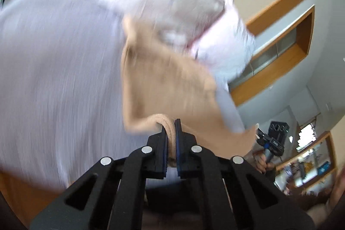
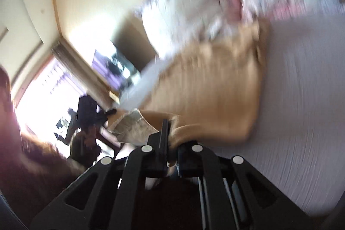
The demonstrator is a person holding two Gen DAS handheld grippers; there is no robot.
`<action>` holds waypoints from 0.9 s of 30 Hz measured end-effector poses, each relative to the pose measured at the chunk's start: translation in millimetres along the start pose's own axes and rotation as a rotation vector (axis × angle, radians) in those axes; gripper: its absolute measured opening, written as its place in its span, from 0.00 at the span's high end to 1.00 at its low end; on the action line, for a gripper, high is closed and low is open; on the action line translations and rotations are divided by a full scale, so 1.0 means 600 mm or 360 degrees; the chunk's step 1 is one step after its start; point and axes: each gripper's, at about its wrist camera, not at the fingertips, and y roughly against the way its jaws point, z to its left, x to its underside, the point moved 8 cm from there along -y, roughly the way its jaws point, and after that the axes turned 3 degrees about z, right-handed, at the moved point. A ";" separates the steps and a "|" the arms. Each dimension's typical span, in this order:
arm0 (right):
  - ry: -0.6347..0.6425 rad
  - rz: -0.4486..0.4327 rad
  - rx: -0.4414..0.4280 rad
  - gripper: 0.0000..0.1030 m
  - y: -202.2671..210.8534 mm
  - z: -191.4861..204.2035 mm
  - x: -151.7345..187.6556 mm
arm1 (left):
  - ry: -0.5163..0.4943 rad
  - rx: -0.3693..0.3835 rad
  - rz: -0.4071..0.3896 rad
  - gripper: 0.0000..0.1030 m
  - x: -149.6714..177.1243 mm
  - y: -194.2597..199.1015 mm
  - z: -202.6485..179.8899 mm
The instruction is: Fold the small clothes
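Underneath everything lies a broad pale lavender bedsheet [image 1: 56,70], smeared by motion blur in both views. At its far side sits a heap of white and pink patterned fabric [image 1: 172,5], too blurred for me to tell whether it is bedding or more clothes. Nearest me hangs the small tan knitted garment [image 1: 163,83], lifted off the sheet and stretched between my two hands. My left fingers [image 1: 171,128] are clamped tight on one rolled edge of it, the fabric bunched between the pads. My right fingers [image 2: 172,133] are closed on another edge, which droops over them. Judging by this, the folding is only beginning: the garment is held up in the air, no crease shows, and laying it flat and folding it are left to do.
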 end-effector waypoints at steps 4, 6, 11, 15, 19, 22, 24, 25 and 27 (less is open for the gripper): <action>-0.0088 -0.0188 0.0128 0.94 -0.069 -0.072 -0.165 | -0.0021 -0.0158 -0.0113 0.95 -0.165 -0.090 0.000; -0.0234 -0.0235 0.0245 0.94 -0.121 -0.145 -0.232 | 0.0005 -0.0238 -0.0116 0.95 -0.221 -0.142 0.020; -0.0593 -0.0131 0.0518 0.94 -0.247 -0.314 -0.300 | 0.0184 -0.0445 0.0000 0.95 -0.304 -0.282 0.112; -0.0810 -0.0089 0.0588 0.93 -0.302 -0.377 -0.298 | 0.0350 -0.0440 0.0058 0.95 -0.310 -0.324 0.163; -0.0958 -0.0090 0.0552 0.57 -0.311 -0.396 -0.297 | 0.0506 -0.0298 0.0057 0.93 -0.323 -0.326 0.176; -0.0970 -0.0168 0.0533 0.28 -0.301 -0.393 -0.318 | 0.0682 -0.0182 -0.0039 0.75 -0.349 -0.308 0.196; -0.0953 -0.0229 0.0525 0.20 -0.283 -0.381 -0.331 | 0.0725 -0.0227 -0.0180 0.32 -0.362 -0.271 0.211; -0.0920 -0.0257 0.0478 0.20 -0.272 -0.365 -0.336 | 0.0708 -0.0260 -0.0269 0.25 -0.363 -0.248 0.212; -0.0857 -0.0273 0.0444 0.16 -0.257 -0.340 -0.336 | 0.0600 -0.0312 -0.0248 0.25 -0.354 -0.224 0.203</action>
